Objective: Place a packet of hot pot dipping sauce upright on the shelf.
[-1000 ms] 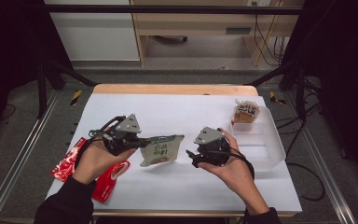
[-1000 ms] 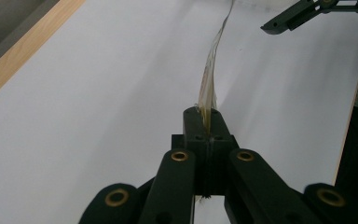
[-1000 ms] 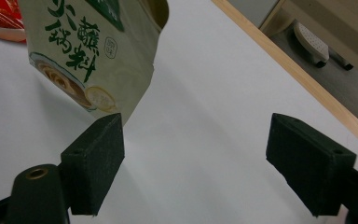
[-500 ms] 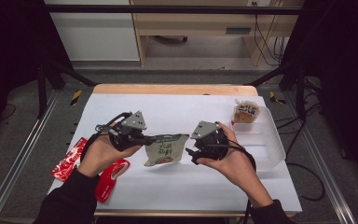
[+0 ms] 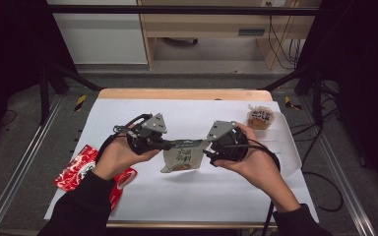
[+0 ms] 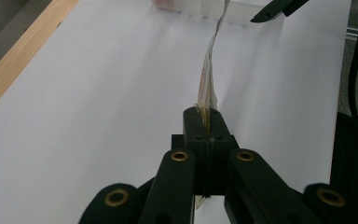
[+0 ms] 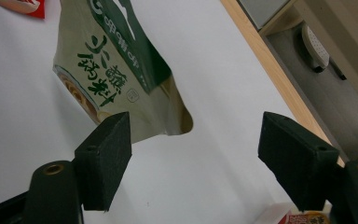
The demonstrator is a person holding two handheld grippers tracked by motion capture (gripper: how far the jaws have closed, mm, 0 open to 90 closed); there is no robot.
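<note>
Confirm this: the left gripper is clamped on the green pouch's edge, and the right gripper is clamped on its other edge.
Half right. The left gripper is shut on the green pouch, as the left gripper view shows. The right gripper is not clamped: the right gripper view shows its jaws standing wide apart, having just been closing a little, with the pouch's corner near one pad but not pressed between them.

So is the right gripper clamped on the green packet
No, the right gripper has its jaws wide apart, the green packet untouched beyond them.
</note>
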